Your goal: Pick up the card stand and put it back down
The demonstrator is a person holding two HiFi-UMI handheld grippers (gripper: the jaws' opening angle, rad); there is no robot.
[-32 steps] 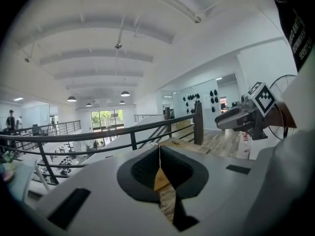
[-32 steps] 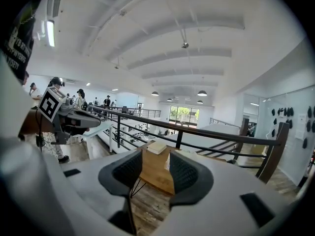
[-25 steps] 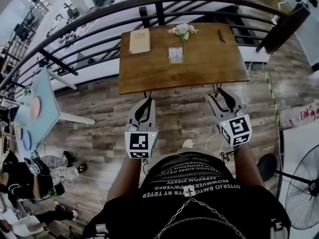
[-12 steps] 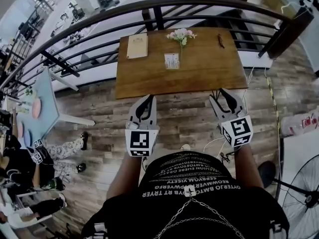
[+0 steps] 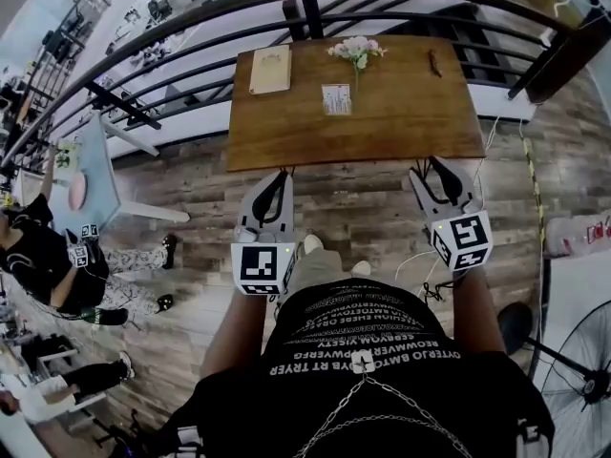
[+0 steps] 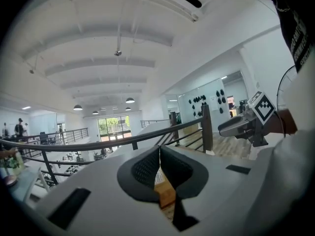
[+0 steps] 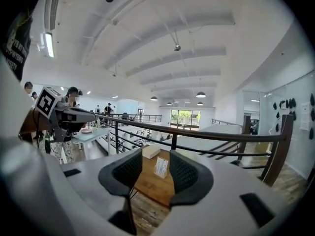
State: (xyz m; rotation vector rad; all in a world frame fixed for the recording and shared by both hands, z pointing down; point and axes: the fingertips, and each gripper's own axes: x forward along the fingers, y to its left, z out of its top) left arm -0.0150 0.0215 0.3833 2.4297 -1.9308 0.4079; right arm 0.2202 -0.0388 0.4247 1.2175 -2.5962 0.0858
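Bright, even daylight fills every view. Beyond the wooden table [image 5: 401, 113], windows [image 7: 184, 116] glare white. Fisheye bends the railing [image 7: 205, 132] behind it; the card stand [image 5: 336, 99] on it looks soft; corners are black.

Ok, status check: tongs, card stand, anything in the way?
Left tongs shut, empty. Right tongs open, empty; both short of the table edge. Small white card stand upright on brown wooden table, untouched. Nothing blocking approach.

**Black lettered shirt, pale grey grippers**

A black short-sleeved T-shirt [image 5: 368, 346] printed with rows of white lettering is worn, and a silver chain [image 5: 334, 409] is draped over it at the bottom centre. The left gripper [image 5: 283, 176] and right gripper [image 5: 431, 166] are moulded in pale grey, lined with black textured pads, and each is capped by a cube of black-and-white square markers.
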